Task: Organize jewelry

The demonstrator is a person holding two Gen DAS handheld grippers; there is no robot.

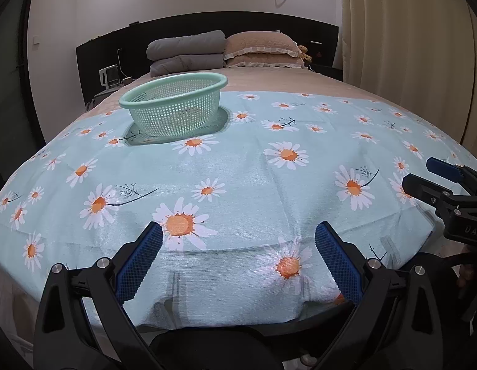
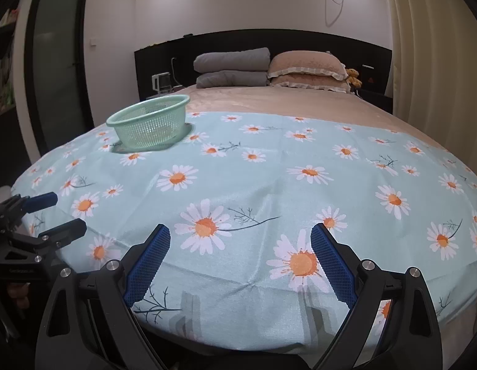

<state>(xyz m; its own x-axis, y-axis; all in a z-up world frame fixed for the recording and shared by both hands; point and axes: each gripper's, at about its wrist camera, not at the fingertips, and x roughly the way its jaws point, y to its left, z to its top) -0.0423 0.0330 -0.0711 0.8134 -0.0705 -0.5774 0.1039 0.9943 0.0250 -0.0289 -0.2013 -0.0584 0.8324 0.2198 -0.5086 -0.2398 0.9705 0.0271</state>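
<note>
**Both grippers wide, basket far left, no jewelry in sight**

I had the left gripper (image 1: 238,234) low at the near edge of the bed, its blue pads (image 1: 143,259) spread well apart with nothing between them, just daisy cloth (image 1: 238,169) below. The right gripper (image 2: 240,237) sat the same way, fingers parted and empty, hovering over the cloth's near edge. From the left camera I could see the right one off to the side (image 1: 423,175), jaws apart there too; from the right camera the left one showed at the left edge (image 2: 58,212), likewise spread.

The green basket (image 1: 177,104) stood upright on the cloth, far side and to the left, well apart from both grippers. Through its mesh I couldn't tell whether anything lay inside. I could not spot any jewelry on the cloth in either view.

Beyond the cloth, tan bedding, then grey folded quilts (image 1: 186,52) beside frilled pillows (image 1: 263,51) against a dark headboard (image 2: 300,40).
</note>
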